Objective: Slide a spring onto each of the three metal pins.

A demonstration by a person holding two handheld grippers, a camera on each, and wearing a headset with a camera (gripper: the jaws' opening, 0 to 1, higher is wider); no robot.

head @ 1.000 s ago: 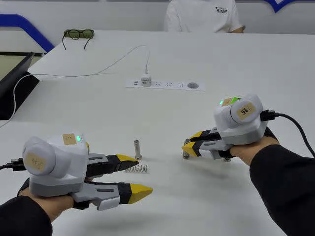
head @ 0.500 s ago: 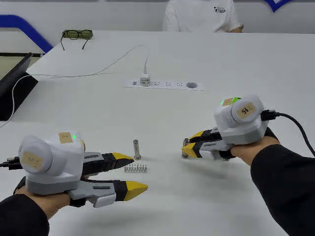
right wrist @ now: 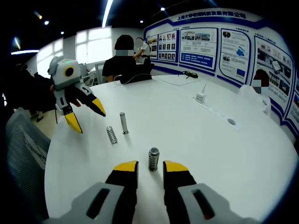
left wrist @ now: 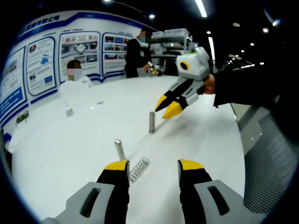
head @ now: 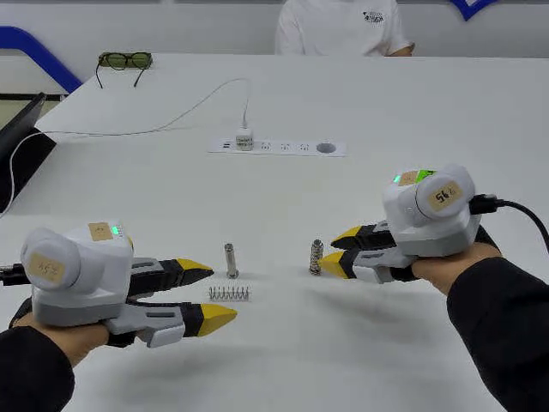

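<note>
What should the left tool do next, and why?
Probably ease the left gripper forward and close its fingers on the loose spring: it lies flat just ahead of the open fingers, beside a bare upright pin. The other pin by the right gripper already wears a spring.

White table (head: 386,103) — bare pin (head: 230,260), loose spring (head: 229,293), spring-clad pin (head: 316,257) — power strip (head: 279,148), glasses (head: 124,62).

Bare pin (head: 230,260): short silver metal rod, standing upright. Loose spring (head: 229,293): silver coil, lying on its side just in front of the bare pin. Second pin (right wrist: 153,151): upright, right of the bare pin, wearing a fitted spring (right wrist: 152,162).
</note>
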